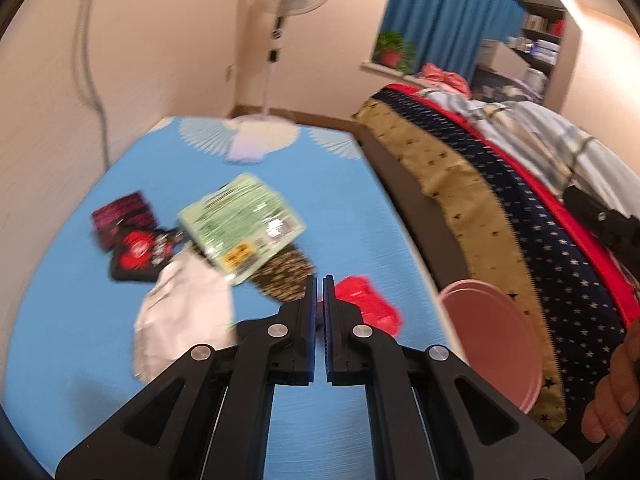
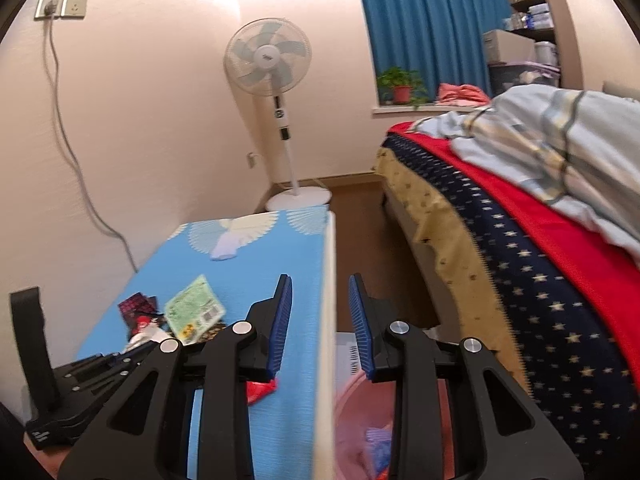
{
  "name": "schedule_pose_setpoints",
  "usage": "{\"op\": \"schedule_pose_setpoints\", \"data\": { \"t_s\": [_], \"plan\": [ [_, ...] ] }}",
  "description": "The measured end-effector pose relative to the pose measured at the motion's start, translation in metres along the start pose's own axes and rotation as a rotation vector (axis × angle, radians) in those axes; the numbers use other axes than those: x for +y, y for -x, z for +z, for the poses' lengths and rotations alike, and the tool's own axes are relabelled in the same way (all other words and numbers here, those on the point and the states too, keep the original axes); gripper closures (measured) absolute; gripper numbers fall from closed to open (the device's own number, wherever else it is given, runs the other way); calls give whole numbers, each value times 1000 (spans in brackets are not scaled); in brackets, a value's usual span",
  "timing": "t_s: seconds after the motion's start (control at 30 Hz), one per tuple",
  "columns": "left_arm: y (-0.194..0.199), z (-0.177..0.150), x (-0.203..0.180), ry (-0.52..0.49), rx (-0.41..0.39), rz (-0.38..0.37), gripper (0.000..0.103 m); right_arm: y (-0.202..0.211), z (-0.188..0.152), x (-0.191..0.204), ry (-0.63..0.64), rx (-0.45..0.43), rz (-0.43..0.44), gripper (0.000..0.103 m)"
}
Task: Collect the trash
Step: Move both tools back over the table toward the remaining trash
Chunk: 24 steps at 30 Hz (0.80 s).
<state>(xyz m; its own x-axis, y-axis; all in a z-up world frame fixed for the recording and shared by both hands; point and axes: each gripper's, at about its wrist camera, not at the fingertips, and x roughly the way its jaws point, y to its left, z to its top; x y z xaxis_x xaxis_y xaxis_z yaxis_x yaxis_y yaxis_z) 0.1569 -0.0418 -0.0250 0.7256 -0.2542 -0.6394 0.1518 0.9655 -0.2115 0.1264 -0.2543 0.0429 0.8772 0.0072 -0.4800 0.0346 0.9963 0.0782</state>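
Note:
On the blue table [image 1: 80,360] lies a heap of trash: a green packet [image 1: 240,224], a red-and-black wrapper [image 1: 136,250], a white crumpled bag [image 1: 184,316], a leopard-print packet [image 1: 286,274] and a red crumpled wrapper [image 1: 370,308]. My left gripper [image 1: 319,282] hovers over the table, shut and empty, its tips just left of the red wrapper. In the right wrist view my right gripper [image 2: 320,280] stands open with nothing in it, above the table's right edge [image 2: 326,320] and the pink bin [image 2: 352,420]. The green packet [image 2: 194,308] and red wrapper [image 2: 260,390] show to its left.
The pink bin [image 1: 492,344] stands on the floor between table and bed [image 1: 520,208] and holds some scraps. A standing fan [image 2: 272,64] is beyond the table, a cable [image 2: 72,152] hangs on the left wall. A hand [image 1: 612,400] shows at the lower right.

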Motion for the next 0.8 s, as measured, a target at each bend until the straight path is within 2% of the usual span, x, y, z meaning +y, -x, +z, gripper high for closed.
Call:
{"op": "schedule_pose_setpoints", "data": {
  "t_s": [0.13, 0.2, 0.27, 0.37, 0.63, 0.67, 0.73, 0.8],
  "plan": [
    [-9, -6, 20, 42, 36, 32, 100, -23, -7, 17, 12, 35, 60, 73],
    [-15, -10, 29, 63, 57, 39, 91, -34, -10, 24, 15, 53, 85, 73],
    [-20, -13, 34, 78, 71, 42, 70, -46, -14, 30, 12, 75, 111, 73],
    [-28, -16, 36, 80, 91, 50, 68, -62, -21, 38, 3, 105, 137, 73],
    [-50, -24, 36, 70, 160, 53, 70, -99, -35, 57, -6, 181, 203, 72],
    [-50, -24, 38, 73, 161, 56, 79, -103, -36, 59, -4, 190, 210, 72],
    [-51, -23, 42, 84, 164, 57, 91, -113, -40, 64, -7, 213, 227, 72],
    [-48, -19, 47, 99, 151, 56, 94, -122, -44, 68, -14, 236, 242, 72]
  ]
}}
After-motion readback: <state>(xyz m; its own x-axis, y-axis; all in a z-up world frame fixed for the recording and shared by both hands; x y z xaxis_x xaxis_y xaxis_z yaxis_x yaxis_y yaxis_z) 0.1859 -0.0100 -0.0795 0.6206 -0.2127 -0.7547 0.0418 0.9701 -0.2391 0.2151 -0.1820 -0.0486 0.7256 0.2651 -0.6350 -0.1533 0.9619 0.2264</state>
